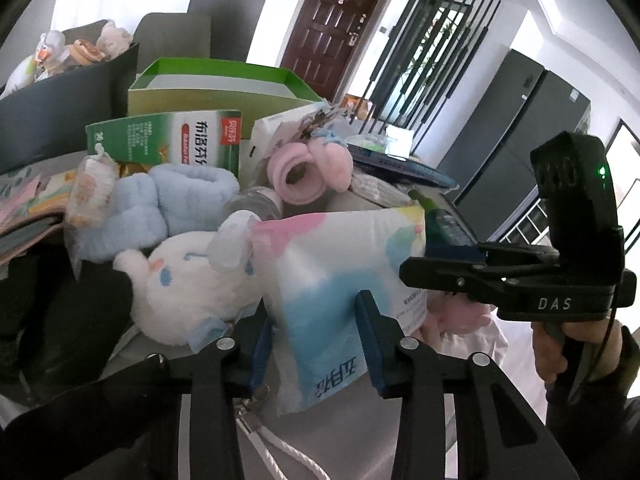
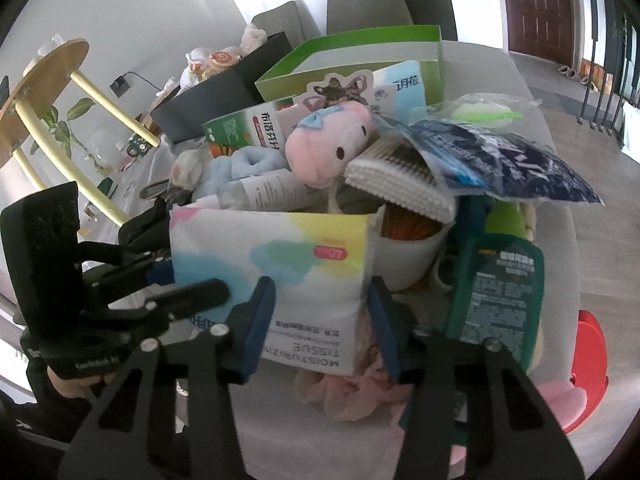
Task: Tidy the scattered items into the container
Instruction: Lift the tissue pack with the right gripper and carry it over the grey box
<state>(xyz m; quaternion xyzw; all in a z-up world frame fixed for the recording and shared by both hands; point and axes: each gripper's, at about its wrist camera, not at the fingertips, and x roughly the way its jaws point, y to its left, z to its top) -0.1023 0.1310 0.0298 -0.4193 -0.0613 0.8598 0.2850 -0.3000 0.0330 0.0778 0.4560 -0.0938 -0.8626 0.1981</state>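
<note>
both jaws clamp one tissue pack — together

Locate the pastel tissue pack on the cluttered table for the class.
The tissue pack sits at the front of the pile in both views, clamped between both grippers, right of the white plush, and in the right wrist view left of the green bottle.

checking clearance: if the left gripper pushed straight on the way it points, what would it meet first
The left gripper is already clamped on the tissue pack; beyond it, probably the clear bottle, though depth is unclear.
</note>
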